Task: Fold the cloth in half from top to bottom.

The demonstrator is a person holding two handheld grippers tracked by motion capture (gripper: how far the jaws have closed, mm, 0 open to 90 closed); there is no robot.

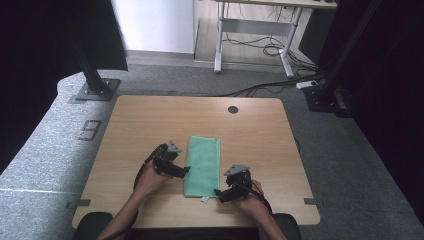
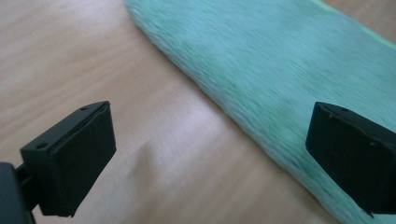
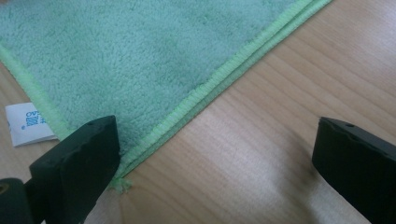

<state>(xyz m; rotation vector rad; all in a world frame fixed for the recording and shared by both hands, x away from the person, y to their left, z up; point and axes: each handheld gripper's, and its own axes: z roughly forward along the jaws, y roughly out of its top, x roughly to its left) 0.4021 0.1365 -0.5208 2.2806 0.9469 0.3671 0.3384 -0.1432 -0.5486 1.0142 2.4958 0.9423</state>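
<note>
Towel [image 1: 202, 165] edges lie between both grippers' parted jaws.

A light wooden table with rounded corners [image 1: 150, 120] stands on a grey speckled carpet floor [image 1: 45, 150], and a small round dark grommet hole [image 1: 233, 109] sits near the table's far edge. Beyond the table's far left corner, a black metal post on a square bolted base plate [image 1: 95, 85] rises from the carpet; a matching slanted black post [image 1: 345, 55] stands beyond the far right corner. Black curtains [image 1: 390, 100] hang at both sides. Behind the table, a white-framed desk [image 1: 255, 30] stands over tangled black cables [image 1: 265, 47], beside a white wall panel [image 1: 155, 25]. Light is even and soft.
</note>
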